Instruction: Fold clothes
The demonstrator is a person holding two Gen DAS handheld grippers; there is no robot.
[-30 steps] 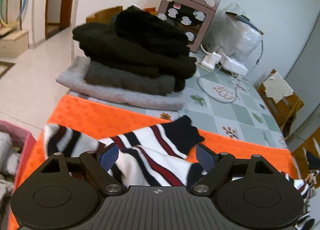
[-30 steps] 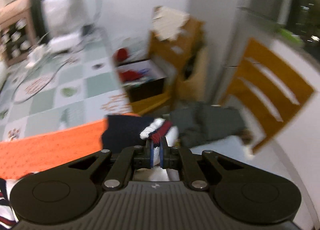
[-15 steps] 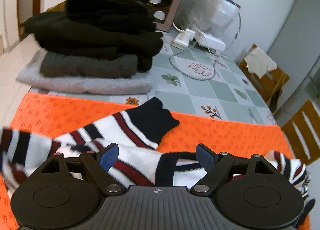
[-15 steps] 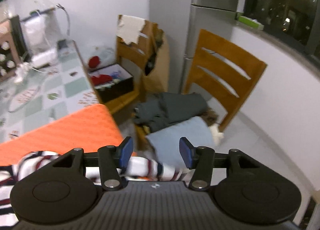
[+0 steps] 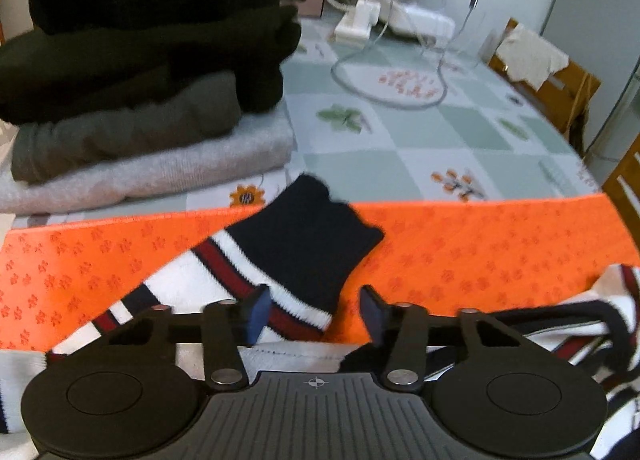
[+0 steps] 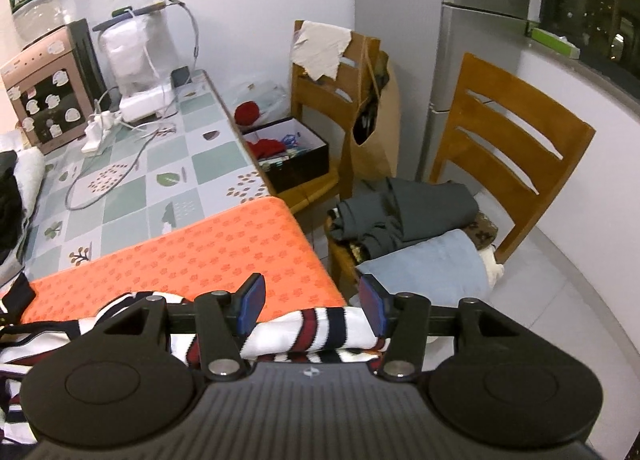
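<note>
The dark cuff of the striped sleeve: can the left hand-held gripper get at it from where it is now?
Probably yes. The dark cuff lies flat on the orange mat, just ahead of the left hand-held gripper, whose jaws are closing with the sleeve edge between them; nothing covers it.

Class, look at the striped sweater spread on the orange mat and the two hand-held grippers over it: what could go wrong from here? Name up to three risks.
1. The left hand-held gripper is closing beside the dark cuff; it may pinch only the edge and slip.
2. The sweater hangs past the orange mat at the table end; with the right hand-held gripper open, it might slide off.
3. A wide swing could knock the stack of folded clothes.
</note>
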